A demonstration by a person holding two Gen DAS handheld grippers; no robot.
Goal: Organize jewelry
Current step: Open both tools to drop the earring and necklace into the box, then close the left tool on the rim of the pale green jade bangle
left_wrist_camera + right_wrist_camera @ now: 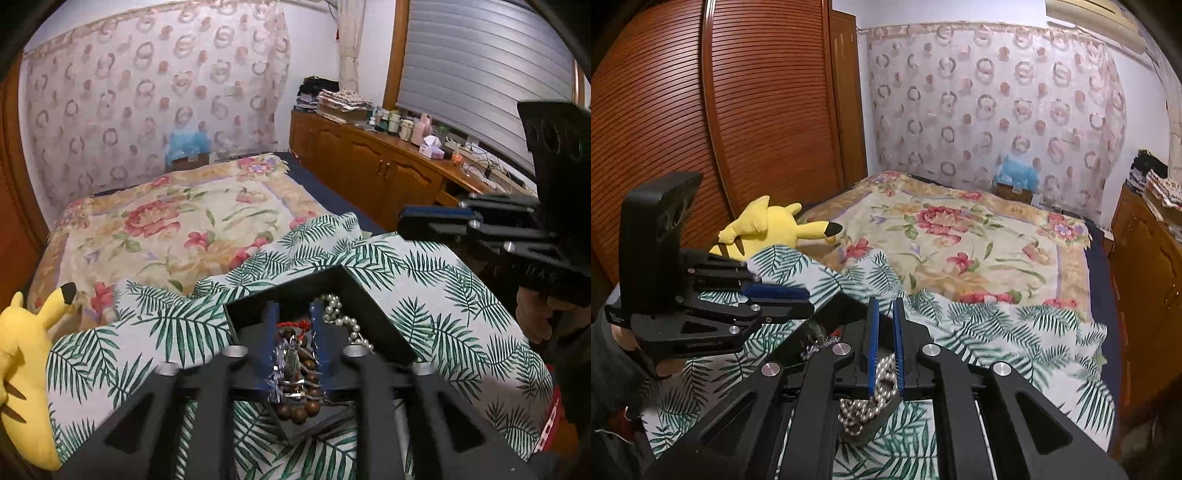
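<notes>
1. While the left tongs (293, 332) hung low over the black jewelry box (373, 295), their blue pads stood apart with a clear gap, closing on nothing.
2. Between those pads showed a silver pendant (291, 354) on a red cord (293, 325), lying atop a wooden bead bracelet (299, 406) inside the box.
3. Pearl necklace (341, 317) lay coiled in the box's right part, just beside the right pad.
4. Right tongs (885, 343) sat above the pearls (864, 406); pads narrowly parted. Whether they pinched a strand, I could not tell.
5. Box rested on a palm-leaf cloth (436, 295) at the near end of the bed (960, 229).
6. Yellow plush toy (768, 225) lay far left on the bed, by the wooden wardrobe (738, 92).
7. Wooden cabinet (369, 162) ran along the right wall.
</notes>
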